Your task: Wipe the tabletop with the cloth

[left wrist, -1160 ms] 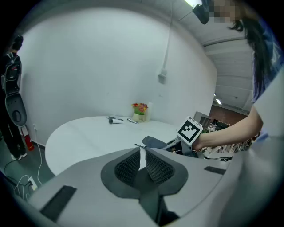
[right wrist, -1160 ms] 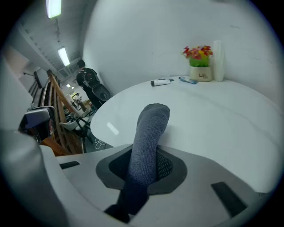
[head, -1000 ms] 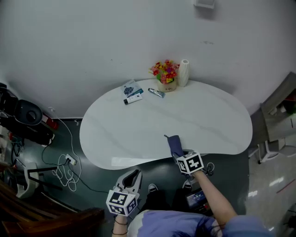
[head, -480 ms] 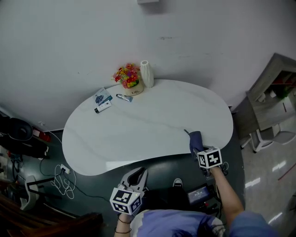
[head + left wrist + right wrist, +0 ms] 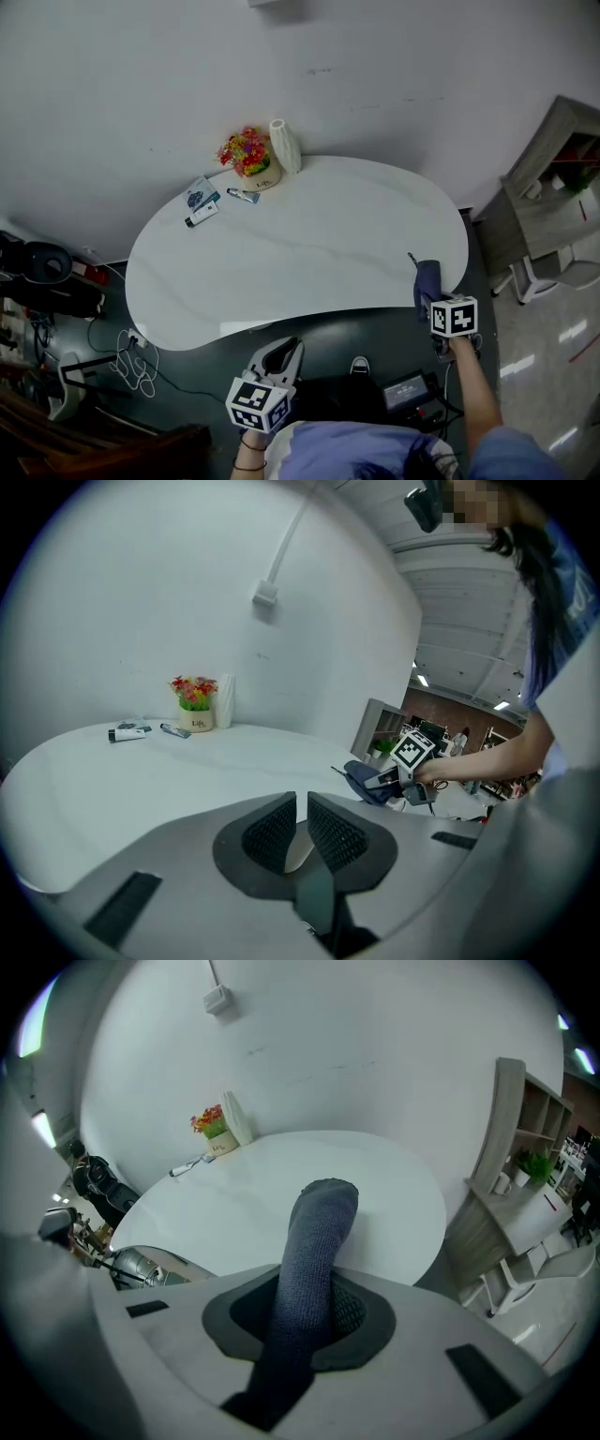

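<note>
A white kidney-shaped tabletop (image 5: 300, 253) fills the middle of the head view. My right gripper (image 5: 431, 298) is at the table's near right edge, shut on a dark blue cloth (image 5: 427, 278) that lies over the rim. In the right gripper view the cloth (image 5: 314, 1241) sticks up from between the jaws, over the tabletop (image 5: 281, 1194). My left gripper (image 5: 278, 356) hangs below the table's front edge, off the surface. Its jaws (image 5: 298, 832) stand nearly together with nothing between them. From the left gripper view I see the right gripper (image 5: 398, 775) and the cloth (image 5: 366, 782).
At the table's far left stand a pot of flowers (image 5: 247, 157), a white roll (image 5: 284, 145), a small tube (image 5: 243, 196) and a flat packet (image 5: 198, 199). A shelf unit (image 5: 553, 206) stands to the right. Cables (image 5: 131, 356) and dark gear (image 5: 42, 272) lie on the floor at left.
The right gripper has carried the cloth rightward along the table's front edge, from near the middle to the right end. The left gripper has stayed below the table.
</note>
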Motion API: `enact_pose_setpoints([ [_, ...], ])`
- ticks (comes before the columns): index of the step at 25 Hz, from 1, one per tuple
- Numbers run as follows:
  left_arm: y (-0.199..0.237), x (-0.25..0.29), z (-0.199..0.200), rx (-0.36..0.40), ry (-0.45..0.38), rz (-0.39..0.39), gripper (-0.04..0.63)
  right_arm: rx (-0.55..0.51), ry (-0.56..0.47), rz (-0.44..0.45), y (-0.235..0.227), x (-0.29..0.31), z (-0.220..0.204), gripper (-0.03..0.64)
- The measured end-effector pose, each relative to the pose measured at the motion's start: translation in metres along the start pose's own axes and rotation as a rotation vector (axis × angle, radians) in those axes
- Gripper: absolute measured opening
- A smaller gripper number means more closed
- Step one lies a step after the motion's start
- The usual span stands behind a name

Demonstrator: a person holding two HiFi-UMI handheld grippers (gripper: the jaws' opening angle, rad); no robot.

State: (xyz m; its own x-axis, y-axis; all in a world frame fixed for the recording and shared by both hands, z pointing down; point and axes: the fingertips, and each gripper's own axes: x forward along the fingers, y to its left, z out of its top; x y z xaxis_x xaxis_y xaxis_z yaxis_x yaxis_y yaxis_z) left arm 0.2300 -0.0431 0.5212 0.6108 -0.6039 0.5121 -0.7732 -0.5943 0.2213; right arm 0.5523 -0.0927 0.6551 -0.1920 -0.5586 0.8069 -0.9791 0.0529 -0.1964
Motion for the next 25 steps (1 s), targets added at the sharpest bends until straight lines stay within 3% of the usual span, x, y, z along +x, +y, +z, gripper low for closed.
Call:
enact_pose_setpoints([
  [4,-0.007,0.001,0.004,0.002,-0.008,0.011,0.031,-0.025,-0.02,0.043,0.014,-0.011,0.005,0.077],
  [12,-0.007,-0.026,-0.013,-0.029,0.009,0.09,0.031,-0.046,-0.066,0.254,0.094,-0.035,0.011,0.077],
  [19,-0.001,-0.068,-0.035,-0.087,0.015,0.195,0.031,-0.18,-0.028,0.335,0.154,-0.045,-0.008,0.077],
  [25,0.006,-0.101,-0.049,-0.099,0.013,0.217,0.031,-0.197,-0.035,0.398,0.204,-0.054,-0.02,0.077],
])
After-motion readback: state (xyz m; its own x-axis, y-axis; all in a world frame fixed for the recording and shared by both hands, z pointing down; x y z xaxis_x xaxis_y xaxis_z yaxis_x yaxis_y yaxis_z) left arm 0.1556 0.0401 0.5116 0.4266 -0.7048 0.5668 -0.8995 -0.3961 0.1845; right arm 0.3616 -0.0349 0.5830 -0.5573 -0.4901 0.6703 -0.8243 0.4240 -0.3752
